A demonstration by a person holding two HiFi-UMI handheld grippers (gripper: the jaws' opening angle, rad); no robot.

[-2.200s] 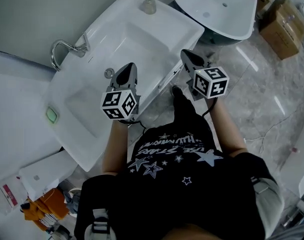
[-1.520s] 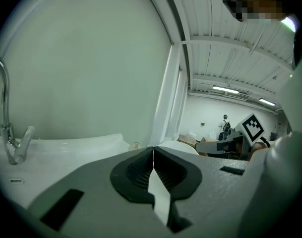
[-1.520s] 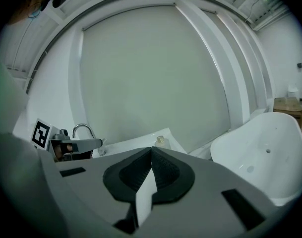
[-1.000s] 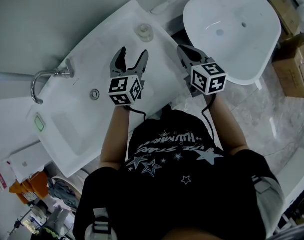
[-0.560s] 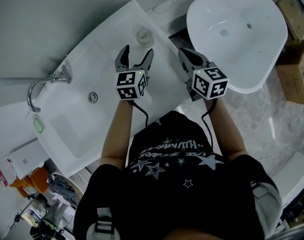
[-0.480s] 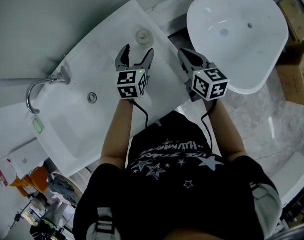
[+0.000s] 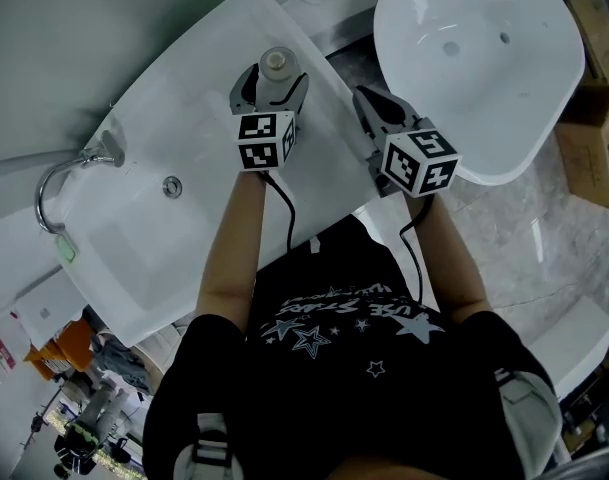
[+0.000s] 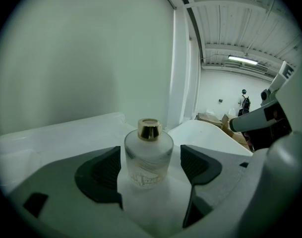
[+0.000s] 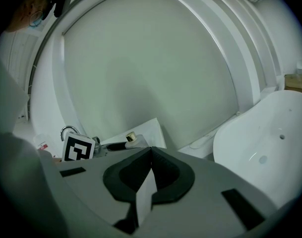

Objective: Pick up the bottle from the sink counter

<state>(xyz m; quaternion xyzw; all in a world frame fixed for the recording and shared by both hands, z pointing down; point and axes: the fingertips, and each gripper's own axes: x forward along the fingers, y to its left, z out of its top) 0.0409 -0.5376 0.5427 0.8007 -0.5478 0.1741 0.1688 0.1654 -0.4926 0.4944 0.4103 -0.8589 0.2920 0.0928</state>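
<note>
One bottle with one gold cap. Two tools, the left tool and the right tool, each carrying one marker cube. One table with one faucet and one drain. One separate basin. Two boxes.

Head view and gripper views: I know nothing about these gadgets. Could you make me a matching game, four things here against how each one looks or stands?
Things:
1. bottle
2. left gripper
3. right gripper
4. faucet

Descriptions:
A. jaws together, nothing between them
B. curved metal, at the sink's back edge
C. frosted glass with a gold cap, standing upright
D. jaws apart, one on each side of the bottle

Pairs: 1-C, 2-D, 3-A, 4-B
</note>
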